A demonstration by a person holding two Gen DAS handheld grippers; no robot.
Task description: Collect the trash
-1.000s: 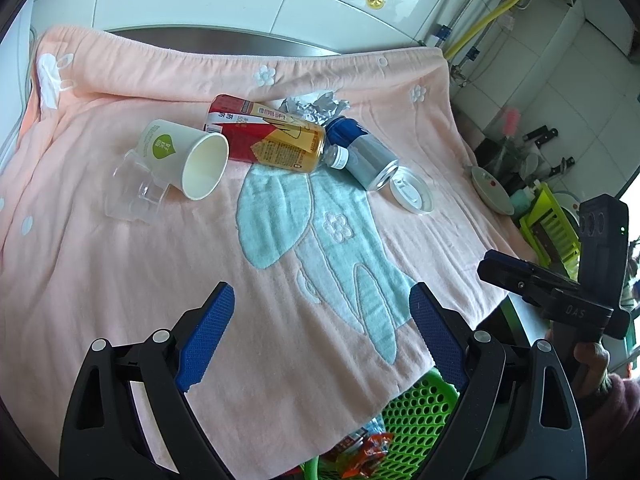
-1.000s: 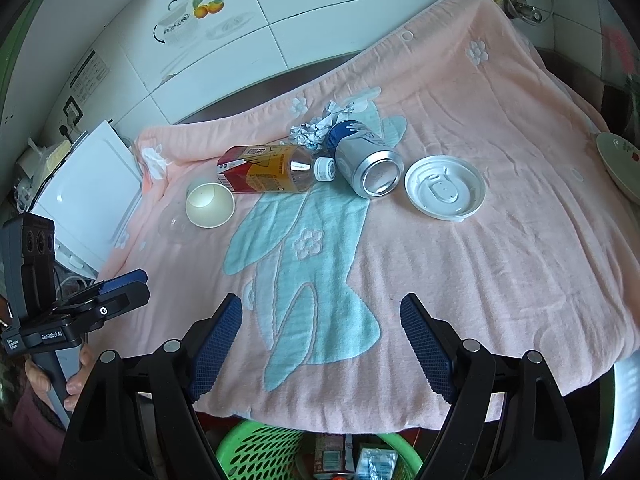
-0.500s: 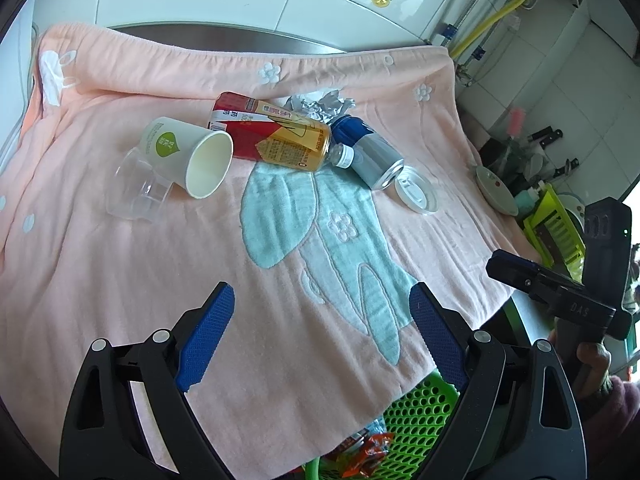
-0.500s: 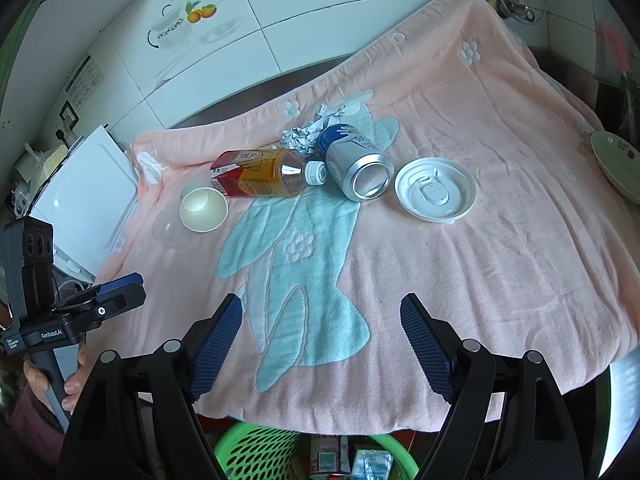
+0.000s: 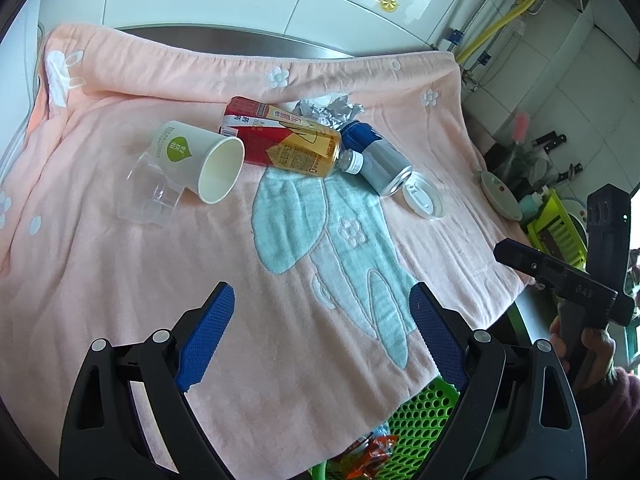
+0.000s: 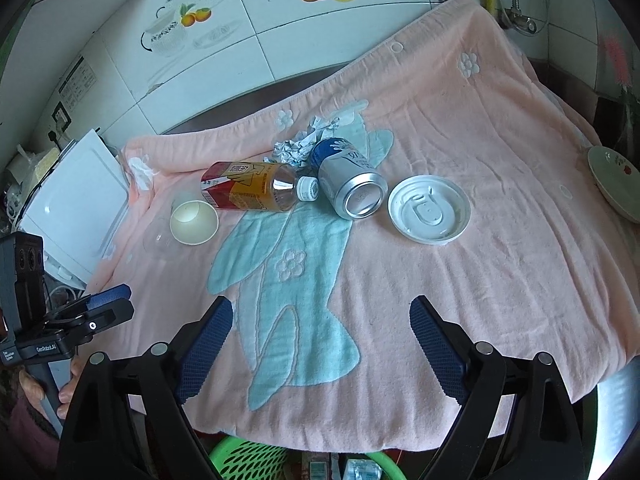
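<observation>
White-tiled wall, pink towel, green basket

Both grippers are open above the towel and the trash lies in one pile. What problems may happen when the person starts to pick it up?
1. The can lies on its side, touching the bottle; a push may roll both.
2. The clear cup is hard to see beside the paper cup and may be missed or crushed.
3. The flat lid may make a gripper catch the towel and drag the pile.
</observation>
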